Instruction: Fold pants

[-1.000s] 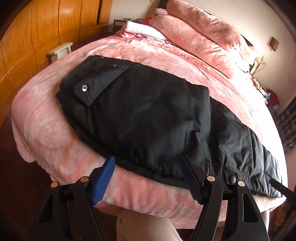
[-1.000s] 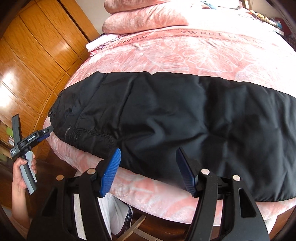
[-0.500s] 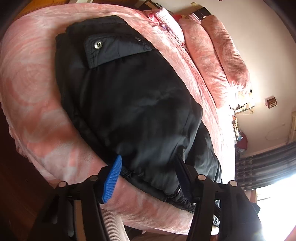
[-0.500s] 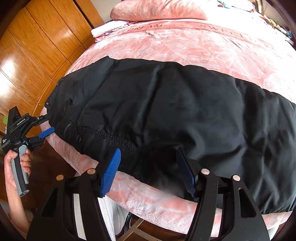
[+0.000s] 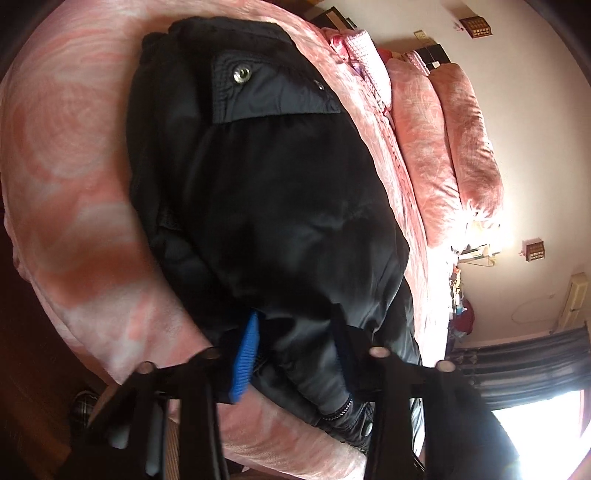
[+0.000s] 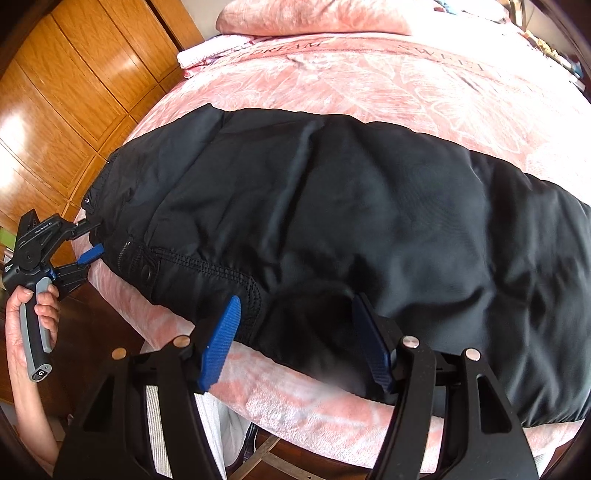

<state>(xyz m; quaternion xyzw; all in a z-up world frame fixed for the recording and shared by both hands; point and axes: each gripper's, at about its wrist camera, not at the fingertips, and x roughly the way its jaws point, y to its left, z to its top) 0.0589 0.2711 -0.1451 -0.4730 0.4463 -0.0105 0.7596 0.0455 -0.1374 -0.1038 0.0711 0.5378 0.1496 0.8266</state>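
The left gripper (image 5: 295, 354) is closing its jaws on the waist end of the black pants (image 6: 332, 229) lying along the bed's (image 6: 369, 81) near edge, while the right gripper (image 6: 295, 339) is hovering spread over the crotch (not yet pinching), needing to close before lifting.

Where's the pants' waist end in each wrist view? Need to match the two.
Left wrist: waist end of the black pants fills the centre and bottom, bunched between the left gripper fingers, whose jaws have just been closing.
Right wrist: waist end at left edge, left gripper on it.
Shared landmark: pink pillows.
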